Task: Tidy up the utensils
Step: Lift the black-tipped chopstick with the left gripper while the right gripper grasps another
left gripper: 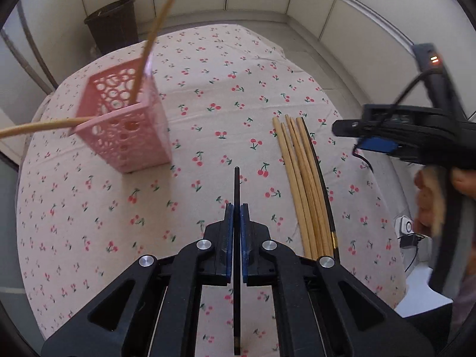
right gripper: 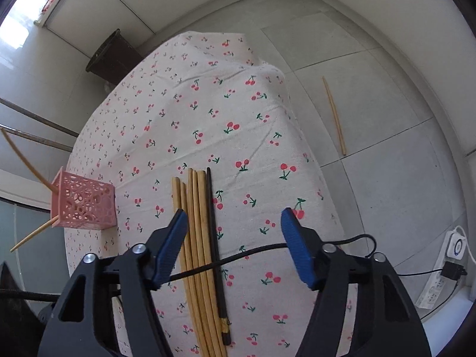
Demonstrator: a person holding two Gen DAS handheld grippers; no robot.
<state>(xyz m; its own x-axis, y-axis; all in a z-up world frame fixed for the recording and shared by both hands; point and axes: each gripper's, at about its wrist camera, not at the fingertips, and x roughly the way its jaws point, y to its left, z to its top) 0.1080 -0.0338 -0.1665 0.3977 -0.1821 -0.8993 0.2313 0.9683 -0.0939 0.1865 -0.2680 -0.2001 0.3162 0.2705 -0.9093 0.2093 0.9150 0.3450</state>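
Observation:
My left gripper (left gripper: 236, 208) is shut on a black chopstick (left gripper: 236, 190), held above the cherry-print tablecloth (left gripper: 208, 89). A pink perforated holder (left gripper: 125, 125) stands at the left with two wooden chopsticks (left gripper: 154, 29) sticking out of it; it also shows in the right wrist view (right gripper: 83, 205). A row of several wooden chopsticks (left gripper: 306, 190) and one black chopstick (left gripper: 319, 178) lies on the cloth to the right. My right gripper (right gripper: 235, 223) is open and empty above that row (right gripper: 196, 238), and it shows from the side in the left wrist view (left gripper: 395, 136).
A dark woven bin (left gripper: 113, 23) stands on the floor behind the table. One wooden chopstick (right gripper: 334, 116) lies on the grey floor tiles right of the table. A power strip with a plug (right gripper: 446, 270) sits on the floor at the right. A black cable (right gripper: 253, 253) crosses under my right gripper.

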